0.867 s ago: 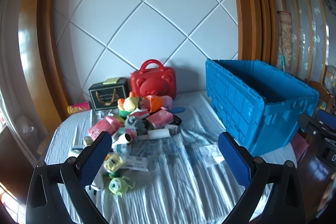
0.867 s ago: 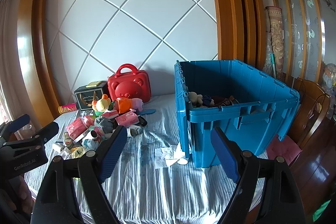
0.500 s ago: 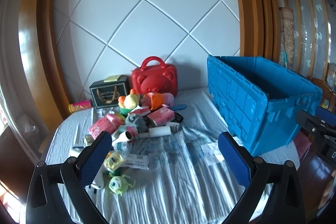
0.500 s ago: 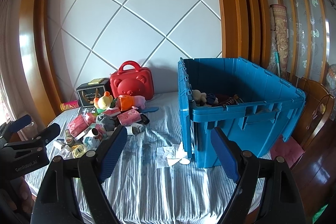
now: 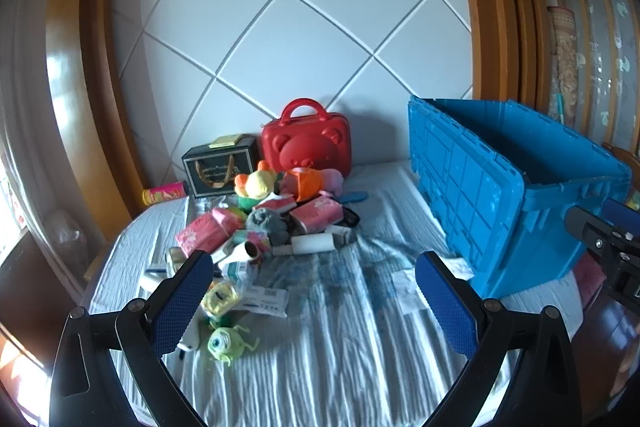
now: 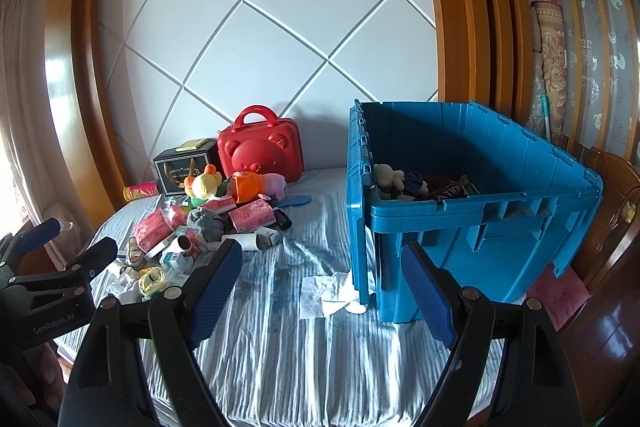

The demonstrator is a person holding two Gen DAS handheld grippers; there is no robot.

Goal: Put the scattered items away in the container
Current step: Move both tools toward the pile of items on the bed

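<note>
Your left claw (image 5: 312,283) hangs wide open and empty over the striped white bedsheet (image 5: 340,339). The scattered pile of toys and pink packets (image 5: 264,223) lies ahead and left of it, and a white paper roll (image 5: 312,242) lies with its long axis crosswise. Your right claw (image 6: 322,277) is open, also empty. The blue plastic crate (image 6: 480,211) stands ahead to its right, holding what looks like a beige plush toy (image 6: 387,175) and darker items.

toy pile (image 5: 264,227) left, crate (image 5: 516,195) right
</note>
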